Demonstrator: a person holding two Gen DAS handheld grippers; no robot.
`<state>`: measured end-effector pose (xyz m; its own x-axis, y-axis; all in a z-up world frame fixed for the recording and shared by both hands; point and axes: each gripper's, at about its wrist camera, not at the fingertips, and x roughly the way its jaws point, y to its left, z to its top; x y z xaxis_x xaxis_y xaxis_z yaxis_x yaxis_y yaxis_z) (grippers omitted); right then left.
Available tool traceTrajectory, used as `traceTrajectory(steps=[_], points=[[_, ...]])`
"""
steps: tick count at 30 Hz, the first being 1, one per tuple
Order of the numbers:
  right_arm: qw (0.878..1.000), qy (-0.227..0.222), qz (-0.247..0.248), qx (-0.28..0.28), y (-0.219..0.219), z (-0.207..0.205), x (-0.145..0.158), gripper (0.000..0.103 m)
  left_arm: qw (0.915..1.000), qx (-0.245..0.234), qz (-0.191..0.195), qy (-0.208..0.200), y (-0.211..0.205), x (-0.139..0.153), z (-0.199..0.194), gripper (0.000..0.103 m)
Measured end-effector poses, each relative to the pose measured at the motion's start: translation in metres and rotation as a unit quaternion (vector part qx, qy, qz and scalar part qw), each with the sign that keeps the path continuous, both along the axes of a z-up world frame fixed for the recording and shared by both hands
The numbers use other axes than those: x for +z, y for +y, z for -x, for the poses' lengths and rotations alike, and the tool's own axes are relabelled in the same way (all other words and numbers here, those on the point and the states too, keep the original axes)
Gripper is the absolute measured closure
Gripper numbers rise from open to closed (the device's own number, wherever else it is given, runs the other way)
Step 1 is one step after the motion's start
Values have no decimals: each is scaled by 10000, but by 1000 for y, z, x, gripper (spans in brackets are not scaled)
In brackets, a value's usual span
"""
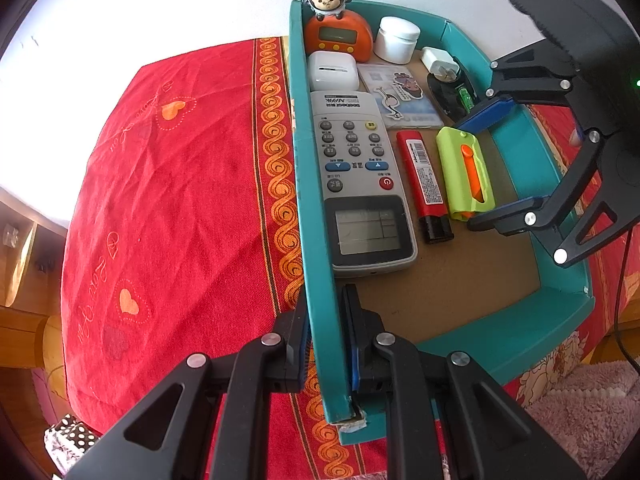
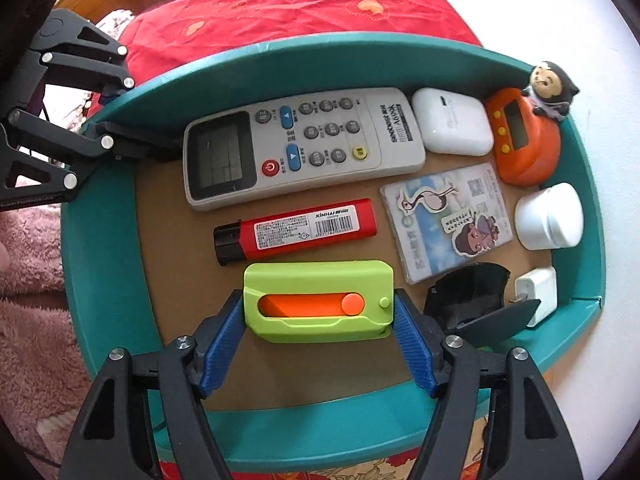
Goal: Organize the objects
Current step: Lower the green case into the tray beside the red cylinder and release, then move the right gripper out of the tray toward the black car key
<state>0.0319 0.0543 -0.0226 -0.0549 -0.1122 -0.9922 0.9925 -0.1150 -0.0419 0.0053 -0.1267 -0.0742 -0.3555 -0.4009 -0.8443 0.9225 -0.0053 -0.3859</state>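
A teal cardboard box point(image 1: 516, 332) sits on a red cloth. In it lie a grey remote point(image 2: 300, 144), a red lighter point(image 2: 296, 228) and a lime-green cutter with an orange slider point(image 2: 320, 300), side by side. My left gripper point(image 1: 326, 300) is shut on the box's left wall, one finger inside and one outside. My right gripper point(image 2: 318, 300) points down over the cutter. It is open, with its blue pads point(image 2: 222, 344) flanking the cutter's two ends, and the cutter rests flat on the box floor. The left wrist view shows the right gripper point(image 1: 468, 172) at the same spot.
At the box's far end are a white earbud case point(image 1: 332, 70), an orange timer with a monkey figure point(image 1: 336, 36), a white jar point(image 1: 398, 38), a sticker card point(image 1: 400, 96), a white charger point(image 1: 438, 62) and a black object point(image 1: 448, 92). The red cloth point(image 1: 180, 180) spreads left. A pink fluffy fabric point(image 1: 580, 400) lies lower right.
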Motion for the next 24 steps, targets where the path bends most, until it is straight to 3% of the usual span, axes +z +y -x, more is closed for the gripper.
traceTrajectory(steps=[6, 13, 19, 24], points=[[9984, 4, 455, -321, 16, 1, 21, 26, 10000, 4, 3, -6, -1, 0, 0, 89], [9886, 19, 1024, -1104, 32, 1, 47, 26, 10000, 14, 6, -4, 0, 1, 0, 89], [9717, 119, 1327, -1950, 54, 10, 57, 26, 10000, 18, 17, 8, 2, 2, 0, 89], [9474, -32, 1399, -2878, 98, 37, 57, 26, 10000, 25, 21, 19, 1, 2, -2, 89]])
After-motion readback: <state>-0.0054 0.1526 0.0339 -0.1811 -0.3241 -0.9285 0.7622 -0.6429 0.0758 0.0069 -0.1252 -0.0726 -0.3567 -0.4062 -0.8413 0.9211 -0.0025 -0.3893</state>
